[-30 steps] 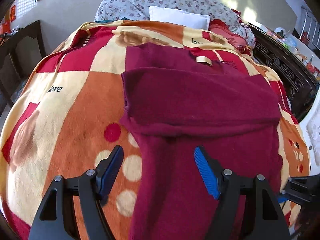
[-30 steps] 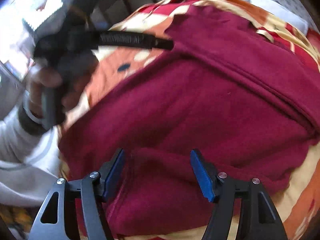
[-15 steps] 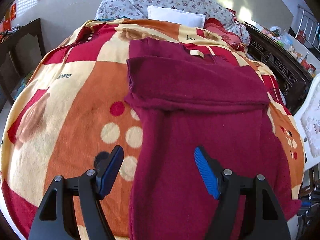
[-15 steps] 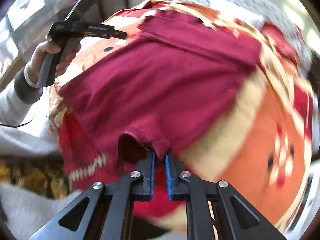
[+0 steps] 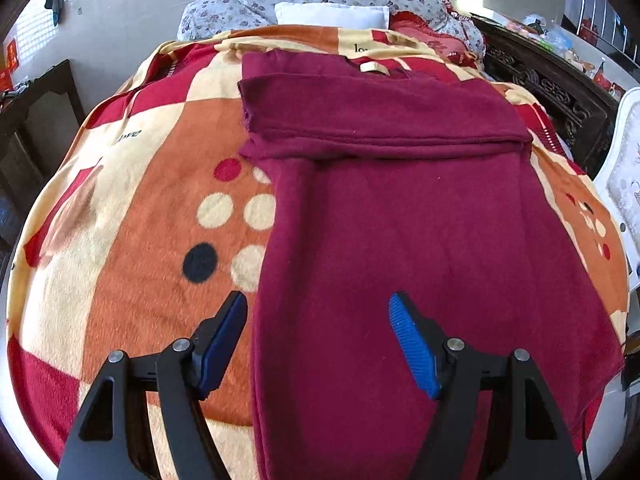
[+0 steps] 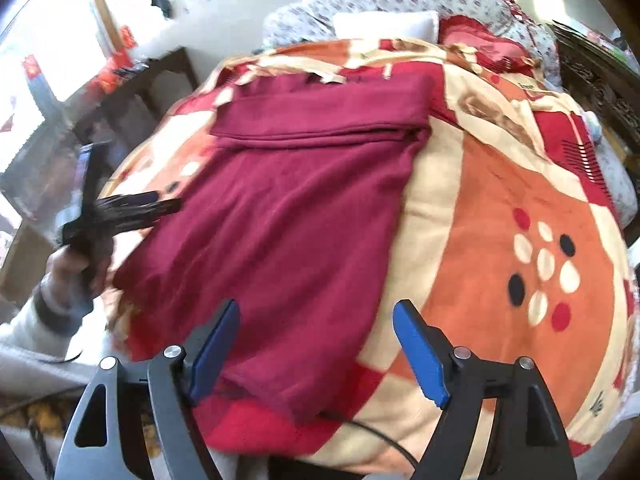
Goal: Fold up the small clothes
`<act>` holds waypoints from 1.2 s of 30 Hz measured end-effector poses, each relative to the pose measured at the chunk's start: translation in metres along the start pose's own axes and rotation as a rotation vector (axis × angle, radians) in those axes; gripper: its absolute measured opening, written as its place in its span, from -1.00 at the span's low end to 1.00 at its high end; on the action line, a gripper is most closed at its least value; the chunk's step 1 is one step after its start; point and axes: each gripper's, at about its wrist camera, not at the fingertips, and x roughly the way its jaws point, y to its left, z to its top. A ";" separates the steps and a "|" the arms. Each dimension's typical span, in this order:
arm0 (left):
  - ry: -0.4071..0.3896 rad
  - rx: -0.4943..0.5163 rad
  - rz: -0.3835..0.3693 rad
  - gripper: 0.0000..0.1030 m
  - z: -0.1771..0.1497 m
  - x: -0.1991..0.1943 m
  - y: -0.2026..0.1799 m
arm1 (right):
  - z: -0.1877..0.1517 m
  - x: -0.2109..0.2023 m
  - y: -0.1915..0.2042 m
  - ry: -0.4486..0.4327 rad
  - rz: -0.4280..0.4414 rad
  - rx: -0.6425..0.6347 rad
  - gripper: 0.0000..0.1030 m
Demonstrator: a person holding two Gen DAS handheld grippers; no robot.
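Note:
A maroon garment (image 5: 400, 220) lies flat on the patterned blanket (image 5: 140, 220), its far part folded over into a band. My left gripper (image 5: 317, 302) hovers open over the garment's near left edge, nothing between its pads. In the right wrist view the same garment (image 6: 300, 220) stretches away from my right gripper (image 6: 317, 308), whose jaws are opening above the near hem corner; the pads do not press on the cloth. The left gripper (image 6: 120, 208) also shows there, held in a hand (image 6: 76, 268) at the garment's left side.
Floral pillows and a white cushion (image 5: 332, 14) sit at the head of the bed. A dark carved bed frame (image 5: 560, 92) runs along the right, with a white chair (image 5: 624, 184) beside it. A dark side table (image 5: 36, 112) stands at the left.
My right gripper was shut on the garment's hem half a second ago; it has let go, opened and risen. My left gripper has drawn back toward the near edge of the bed.

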 end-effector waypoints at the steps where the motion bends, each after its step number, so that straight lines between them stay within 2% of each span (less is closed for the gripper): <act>1: 0.004 0.001 0.005 0.41 -0.001 0.001 0.001 | 0.005 0.003 -0.003 -0.013 -0.006 0.016 0.56; 3: 0.016 -0.004 0.012 0.41 -0.004 0.004 0.005 | 0.012 0.009 -0.005 -0.024 0.010 0.028 0.55; 7: 0.036 -0.036 0.021 0.41 -0.010 0.012 0.013 | -0.004 0.053 -0.003 0.111 -0.060 0.002 0.51; 10: 0.063 -0.062 0.012 0.41 -0.016 0.019 0.019 | -0.022 0.071 -0.019 0.165 -0.085 0.063 0.51; 12: 0.067 -0.067 0.015 0.43 -0.018 0.020 0.021 | -0.032 0.073 -0.027 0.154 -0.077 0.072 0.45; 16: 0.066 -0.068 0.030 0.47 -0.019 0.019 0.020 | -0.038 0.068 -0.026 0.125 -0.055 0.042 0.13; 17: 0.067 -0.069 0.031 0.47 -0.018 0.019 0.020 | -0.038 0.065 -0.026 0.127 -0.057 0.043 0.12; 20: 0.067 -0.066 0.035 0.47 -0.020 0.015 0.021 | -0.037 0.061 -0.031 0.126 -0.039 0.072 0.12; 24: 0.071 -0.064 0.041 0.47 -0.026 0.008 0.023 | -0.041 0.052 -0.034 0.081 0.088 0.147 0.13; 28: 0.077 -0.078 0.024 0.47 -0.033 -0.003 0.029 | -0.043 0.058 -0.031 0.097 0.100 0.145 0.15; 32: 0.095 -0.100 0.009 0.47 -0.041 -0.010 0.039 | -0.045 0.058 -0.031 0.092 0.136 0.167 0.31; 36: 0.127 -0.143 -0.028 0.47 -0.050 -0.014 0.051 | -0.049 0.059 -0.028 0.095 0.157 0.164 0.38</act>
